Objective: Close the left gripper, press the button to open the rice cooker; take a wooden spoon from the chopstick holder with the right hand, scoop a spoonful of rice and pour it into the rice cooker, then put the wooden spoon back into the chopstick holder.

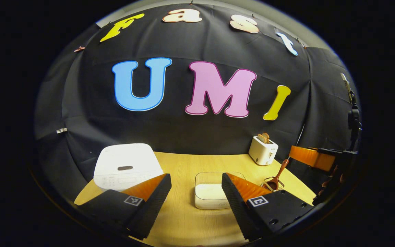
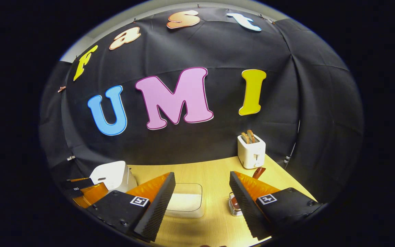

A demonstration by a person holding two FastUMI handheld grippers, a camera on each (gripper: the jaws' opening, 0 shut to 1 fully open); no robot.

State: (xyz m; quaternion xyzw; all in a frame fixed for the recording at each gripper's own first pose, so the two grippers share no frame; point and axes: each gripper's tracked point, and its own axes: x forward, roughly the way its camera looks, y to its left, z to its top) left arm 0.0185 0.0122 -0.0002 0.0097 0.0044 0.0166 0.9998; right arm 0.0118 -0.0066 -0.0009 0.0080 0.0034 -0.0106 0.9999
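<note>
Two fingers of the left gripper [image 1: 196,192] stand wide apart in the left gripper view, over the wooden table [image 1: 183,219]. A closed white rice cooker [image 1: 127,166] sits left, a rice container [image 1: 209,193] centre, a wooden spoon [image 1: 278,176] in the chopstick holder [image 1: 272,185] right, beside the right gripper [image 1: 321,159].

In the right gripper view, its own jaws gape, holding nothing; the toaster [image 2: 251,151] stands behind.

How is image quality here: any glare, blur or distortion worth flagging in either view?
Left gripper view: sharp, but fisheye bends the table edge; the rice cooker lid is nearly blown out white. Right gripper view: same curvature, the toaster crisp, the rice container dimmer, a soft shadow near the bottom edge.
</note>
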